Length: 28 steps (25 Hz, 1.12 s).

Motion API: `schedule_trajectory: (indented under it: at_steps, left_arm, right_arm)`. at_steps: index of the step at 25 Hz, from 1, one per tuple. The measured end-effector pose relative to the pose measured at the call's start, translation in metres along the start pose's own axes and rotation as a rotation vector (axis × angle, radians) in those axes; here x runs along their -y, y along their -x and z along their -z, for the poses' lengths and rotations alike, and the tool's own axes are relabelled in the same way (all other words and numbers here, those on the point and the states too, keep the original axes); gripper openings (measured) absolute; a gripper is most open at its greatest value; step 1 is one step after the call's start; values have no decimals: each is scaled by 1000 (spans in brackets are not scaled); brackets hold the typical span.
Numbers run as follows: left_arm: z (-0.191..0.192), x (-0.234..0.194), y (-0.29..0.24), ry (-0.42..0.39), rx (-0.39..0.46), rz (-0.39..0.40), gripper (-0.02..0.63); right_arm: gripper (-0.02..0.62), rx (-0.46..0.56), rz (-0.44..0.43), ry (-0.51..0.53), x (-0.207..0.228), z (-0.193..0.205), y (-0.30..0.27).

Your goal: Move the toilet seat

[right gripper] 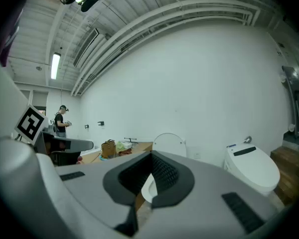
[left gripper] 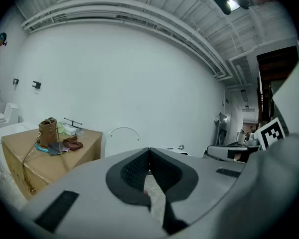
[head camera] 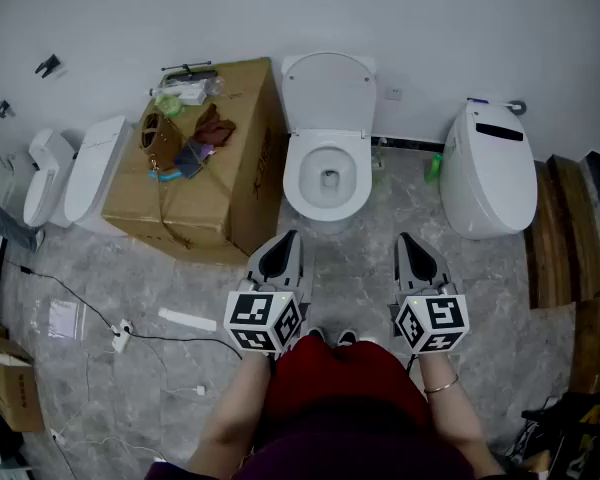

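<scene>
Left gripper (head camera: 288, 238) and right gripper (head camera: 407, 238) are both closed on nothing, short of the toilet seat (head camera: 298, 173); the right gripper view shows a distant person (right gripper: 61, 121) that the head view misses.

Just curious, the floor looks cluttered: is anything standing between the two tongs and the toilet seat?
Nothing visible does. The left tongs and right tongs, both shut and empty, have only bare floor between them and the seat. The box stands left of the toilet, off that path.
</scene>
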<state>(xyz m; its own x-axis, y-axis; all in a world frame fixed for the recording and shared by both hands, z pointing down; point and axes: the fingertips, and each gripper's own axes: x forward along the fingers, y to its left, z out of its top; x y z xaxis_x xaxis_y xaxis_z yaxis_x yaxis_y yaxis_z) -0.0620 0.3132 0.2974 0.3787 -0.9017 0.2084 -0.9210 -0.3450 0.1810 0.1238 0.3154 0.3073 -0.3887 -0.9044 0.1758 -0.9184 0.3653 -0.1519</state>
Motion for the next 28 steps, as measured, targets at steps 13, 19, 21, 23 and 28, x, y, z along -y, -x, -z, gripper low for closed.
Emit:
schedule_trajectory:
  at_steps: [13,19,21,23,28]
  left_arm:
    - [14,1,-13,36,-36,-25,26]
    - [17,3,-15,34,-49,-51,26]
    - [17,3,-16,33,-51,-55,26]
    - [17,3,-18,28,-53,-54,26]
    - [17,-7,-31,27,-67,-65,28]
  right_arm:
    - [17,-40,-28,-63,20,14,-5]
    - [17,-60,-58,-73,28,20,-8]
    - [17,-60,-66,-81,29,20,-10]
    - [17,-57,-74,-95,31,20,-13]
    - [17,-72,-67,-114,40,23,-31]
